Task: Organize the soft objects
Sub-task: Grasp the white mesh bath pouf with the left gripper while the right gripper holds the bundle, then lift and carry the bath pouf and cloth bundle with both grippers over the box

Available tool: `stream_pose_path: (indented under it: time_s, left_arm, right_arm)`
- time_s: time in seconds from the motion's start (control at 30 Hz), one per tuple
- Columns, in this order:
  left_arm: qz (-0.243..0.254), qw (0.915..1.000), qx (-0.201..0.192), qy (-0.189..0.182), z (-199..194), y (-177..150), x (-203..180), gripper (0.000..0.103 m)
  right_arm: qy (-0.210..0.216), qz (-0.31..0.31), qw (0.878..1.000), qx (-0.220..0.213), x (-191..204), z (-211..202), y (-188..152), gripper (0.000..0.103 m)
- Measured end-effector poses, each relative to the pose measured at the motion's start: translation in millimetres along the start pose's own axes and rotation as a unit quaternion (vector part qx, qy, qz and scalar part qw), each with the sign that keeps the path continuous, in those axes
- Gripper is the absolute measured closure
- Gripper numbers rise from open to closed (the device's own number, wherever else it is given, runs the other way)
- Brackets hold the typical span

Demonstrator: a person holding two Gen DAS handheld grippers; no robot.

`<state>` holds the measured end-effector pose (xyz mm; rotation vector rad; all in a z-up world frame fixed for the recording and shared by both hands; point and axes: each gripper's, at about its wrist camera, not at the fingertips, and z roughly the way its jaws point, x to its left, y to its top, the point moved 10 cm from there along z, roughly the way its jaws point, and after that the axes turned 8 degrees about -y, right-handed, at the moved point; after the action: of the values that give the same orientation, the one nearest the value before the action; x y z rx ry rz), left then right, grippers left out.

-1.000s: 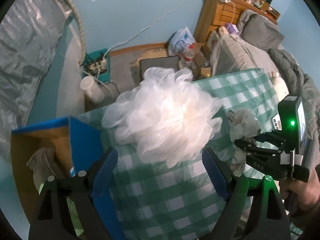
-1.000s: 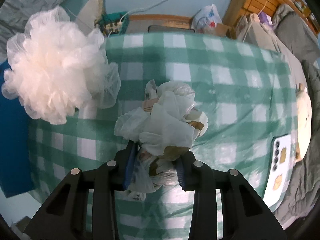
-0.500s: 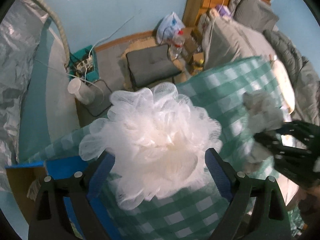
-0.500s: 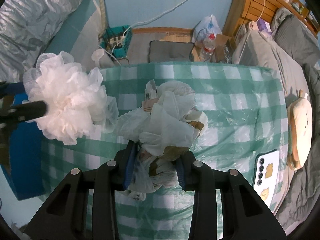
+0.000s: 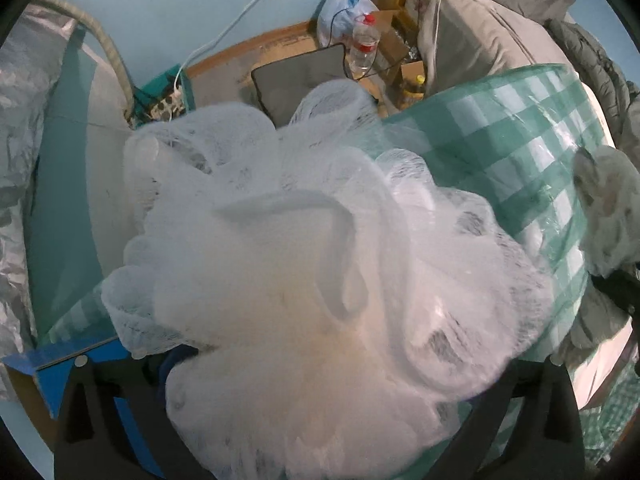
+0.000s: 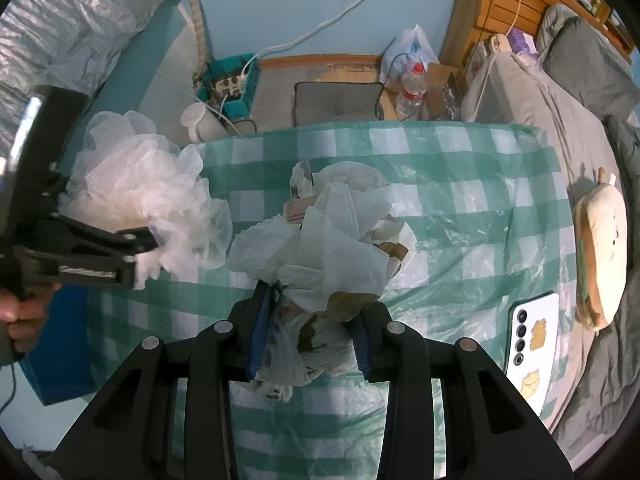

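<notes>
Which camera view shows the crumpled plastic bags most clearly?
The right wrist view: the crumpled plastic bags fill its centre, sharp, pinched between the right gripper fingers. The left wrist view shows only a blurred part at its right edge, beside the mesh sponge.

bath pouf [image 5: 320,280]: white net mesh, soft, ruffled, half see-through
bag bundle [image 6: 336,248]: thin crumpled plastic, slightly shiny, with brown paper pieces
surface cover [image 6: 460,200]: green-white checked cloth under glossy, wrinkled clear film
tongs [image 6: 308,332]: matt black plastic, blue pads, small metal screws
box [image 5: 60,372] beside the pouf: cardboard, blue outside
phone [image 6: 532,344]: smooth white back
</notes>
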<state>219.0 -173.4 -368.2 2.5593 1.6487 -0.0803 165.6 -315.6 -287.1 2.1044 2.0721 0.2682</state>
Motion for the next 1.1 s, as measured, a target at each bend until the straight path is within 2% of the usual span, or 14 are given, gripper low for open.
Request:
stream_pose_path:
  time_s: [0.33, 0.4, 0.57, 0.67, 0.87, 1.1]
  left_arm:
    - [-0.020, 0.9996, -0.013, -0.013, 12.9, 3.6, -0.3, 0.000]
    - [-0.023, 0.9995, -0.022, -0.008, 10.7, 2.9, 0.0, 0.004]
    - [-0.025, 0.9980, -0.058, -0.002, -3.3, -0.3, -3.6, 0.026]
    - [-0.026, 0.9969, -0.074, 0.000, -11.1, -5.2, -5.5, 0.035]
    - [-0.010, 0.9955, -0.094, 0.011, -27.3, -18.5, -16.4, 0.042]
    - [-0.013, 0.9929, -0.118, 0.007, -51.0, -32.9, -15.8, 0.043]
  right_arm:
    - [0.005, 0.006, 1.000, 0.003, -1.9, 1.1, -5.9, 0.069]
    - [0.005, 0.006, 1.000, 0.002, -2.0, 1.1, -6.7, 0.069]
    - [0.005, 0.005, 1.000, 0.003, -1.7, 1.2, -7.1, 0.069]
    - [0.006, 0.001, 1.000, 0.001, -0.4, 0.3, -9.4, 0.069]
    - [0.009, -0.007, 1.000, -0.003, 4.4, -2.3, -12.4, 0.069]
    - [0.008, -0.023, 1.000, -0.018, 10.7, -11.6, -14.5, 0.069]
